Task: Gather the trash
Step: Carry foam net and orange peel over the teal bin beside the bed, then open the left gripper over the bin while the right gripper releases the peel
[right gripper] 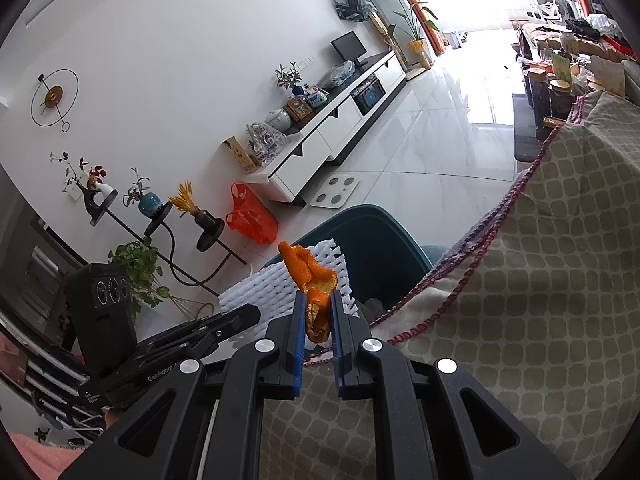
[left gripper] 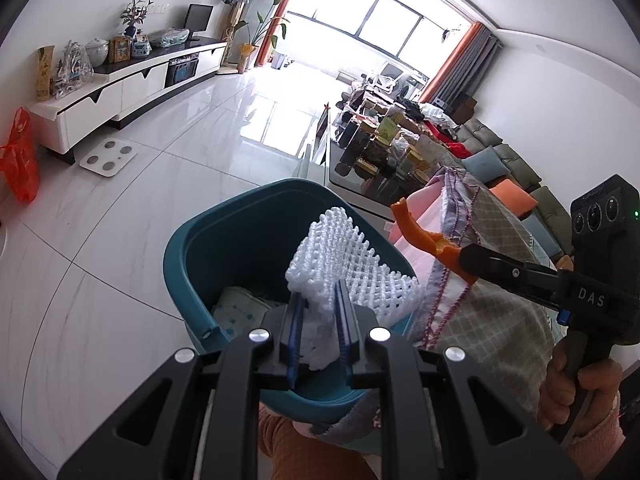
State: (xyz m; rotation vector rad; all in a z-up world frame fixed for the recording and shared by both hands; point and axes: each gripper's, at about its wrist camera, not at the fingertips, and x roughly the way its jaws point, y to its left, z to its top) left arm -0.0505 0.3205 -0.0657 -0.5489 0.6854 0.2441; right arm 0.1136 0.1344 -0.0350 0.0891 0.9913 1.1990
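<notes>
Left gripper [left gripper: 320, 320] pinches white foam fruit netting [left gripper: 352, 264] over the teal plastic bin's rim [left gripper: 176, 256], right gripper [right gripper: 318, 320] pinches orange peel [right gripper: 310, 272]; release both well inside.

"DAS" on right gripper [left gripper: 420, 240] body

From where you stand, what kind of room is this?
Most likely a home living room: a low white TV cabinet with a small screen along the wall, a grey sofa with cushions, and a large curtained window.
</notes>
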